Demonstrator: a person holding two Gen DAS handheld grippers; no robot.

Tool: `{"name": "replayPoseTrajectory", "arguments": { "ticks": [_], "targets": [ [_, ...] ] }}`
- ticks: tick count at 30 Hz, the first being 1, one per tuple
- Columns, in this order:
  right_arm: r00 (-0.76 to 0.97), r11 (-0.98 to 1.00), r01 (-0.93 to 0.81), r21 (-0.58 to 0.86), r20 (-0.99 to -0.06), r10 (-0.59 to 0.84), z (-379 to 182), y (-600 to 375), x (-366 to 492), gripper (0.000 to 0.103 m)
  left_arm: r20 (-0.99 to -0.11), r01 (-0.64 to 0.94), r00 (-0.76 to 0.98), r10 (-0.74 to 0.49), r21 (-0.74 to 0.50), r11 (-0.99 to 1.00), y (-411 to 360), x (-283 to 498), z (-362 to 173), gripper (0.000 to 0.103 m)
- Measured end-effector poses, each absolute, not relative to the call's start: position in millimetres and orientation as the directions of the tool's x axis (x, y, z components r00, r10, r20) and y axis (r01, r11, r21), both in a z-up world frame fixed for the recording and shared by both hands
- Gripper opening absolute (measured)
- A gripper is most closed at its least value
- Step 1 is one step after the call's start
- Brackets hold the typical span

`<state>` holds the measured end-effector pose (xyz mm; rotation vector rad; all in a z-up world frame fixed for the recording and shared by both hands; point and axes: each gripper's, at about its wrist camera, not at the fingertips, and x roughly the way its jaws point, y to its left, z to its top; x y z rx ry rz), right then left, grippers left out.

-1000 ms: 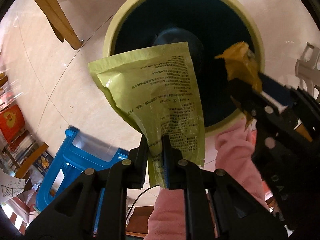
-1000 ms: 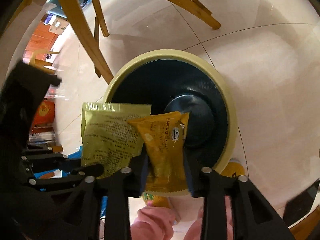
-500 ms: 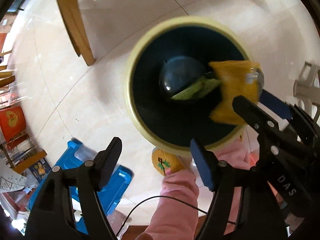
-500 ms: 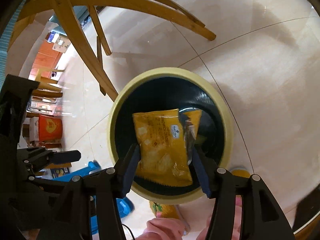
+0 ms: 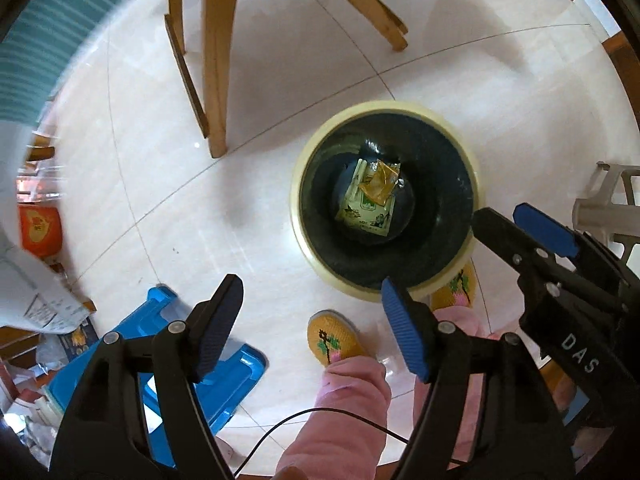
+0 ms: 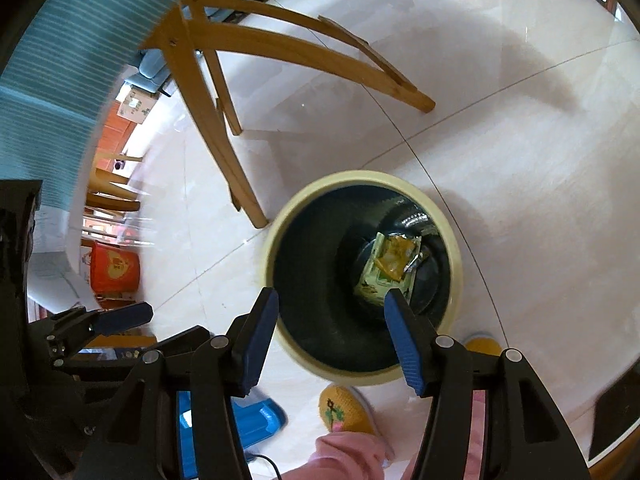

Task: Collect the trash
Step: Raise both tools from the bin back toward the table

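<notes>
Inside the bin [image 5: 460, 264], a yellow wrapper [image 5: 380, 186] overlaps a green packet [image 5: 366, 212]; both tools gape empty.

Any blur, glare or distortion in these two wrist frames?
Left wrist: heavy fisheye bend, chair legs curve; left edge smeared; bin sharp. Right wrist: left edge smeared; bin rim slightly soft; glare patch on floor; wrappers legible.

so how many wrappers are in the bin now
2: a green packet flat on the bottom of the bin, and a yellow wrapper lying on top of it. Anything beneath them would be hidden.
</notes>
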<state>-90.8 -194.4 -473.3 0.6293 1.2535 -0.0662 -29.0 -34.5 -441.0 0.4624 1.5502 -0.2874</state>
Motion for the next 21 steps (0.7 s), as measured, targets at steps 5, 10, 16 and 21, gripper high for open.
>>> {"name": "replayPoseTrajectory", "arguments": {
  "ticks": [5, 10, 16, 21],
  "targets": [
    [0.358, 0.828, 0.369, 0.422, -0.887, 0.292, -420, -192, -96, 0.056, -0.996, 0.456, 0.039, 0.082, 0.09, 0.885, -38, -32, -381, 0.069],
    [0.385, 0.83, 0.354, 0.431, -0.876, 0.291, -353, -192, -101, 0.056, -0.997, 0.48, 0.067, 0.042, 0.07, 0.875, -35, -40, -309, 0.069],
    [0.431, 0.838, 0.311, 0.448, -0.852, 0.296, -262, -193, -103, 0.056, -0.992, 0.471, 0.124, -0.02, 0.041, 0.881, -24, -38, -220, 0.069],
    [0.477, 0.85, 0.255, 0.462, -0.824, 0.304, -188, -191, -99, 0.057, -0.982, 0.425, 0.174, -0.071, 0.01, 0.905, -15, -28, -158, 0.069]
  ]
}}
